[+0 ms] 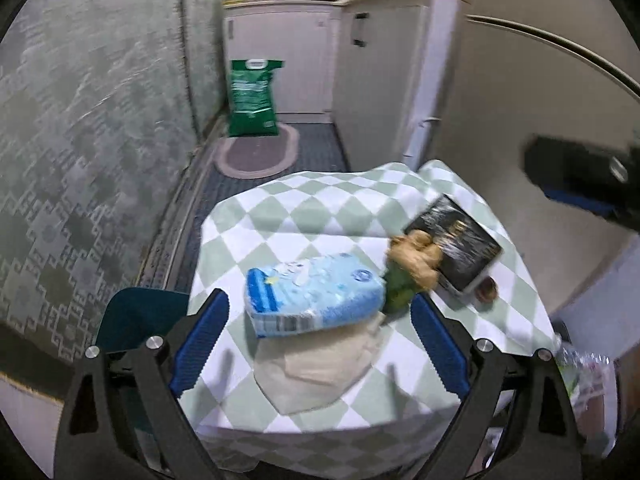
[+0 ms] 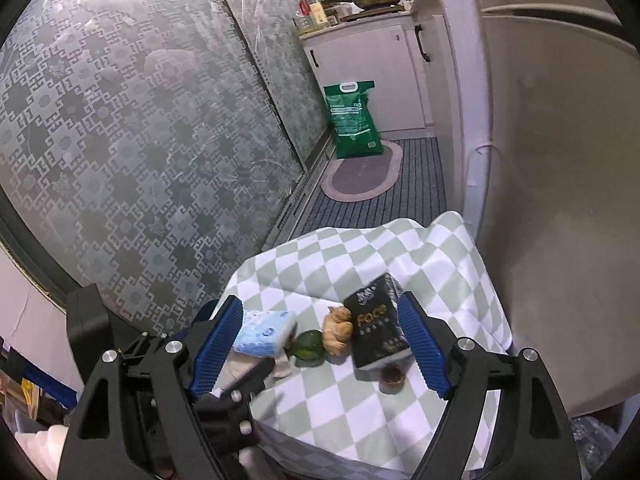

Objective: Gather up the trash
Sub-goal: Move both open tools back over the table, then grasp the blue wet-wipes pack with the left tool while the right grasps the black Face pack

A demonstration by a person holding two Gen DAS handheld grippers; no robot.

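Green-and-white checked cloth covers the table (image 1: 304, 216), and the things for collecting lie on it in a loose row.

At the left side, the left gripper (image 1: 320, 344) hangs over the near part of the table with its jaws wide, and nothing is pressed between the blue pads. Between them, in the left wrist view, lies a light blue tissue pack (image 1: 316, 294). It rests partly on a beige paper napkin (image 1: 320, 372), which is flat on the cloth. Just to the right of the pack is a small green fruit (image 1: 396, 294), touching a knobby piece of ginger (image 1: 416, 254). The ginger leans against a black box (image 1: 456, 246), which lies tilted near the right edge of the table. Beside the near corner of the box stands a small brown round cap (image 1: 486, 291).

From the right wrist camera, the right gripper (image 2: 320, 344) also has its jaws wide and holds nothing. The fruit, the ginger and the black box appear between its pads, but the pads do not touch them; the tissue pack shows beside the left pad.

Behind the table, on the floor, a green sack (image 2: 354, 122) stands beside an oval mat (image 2: 362, 172).
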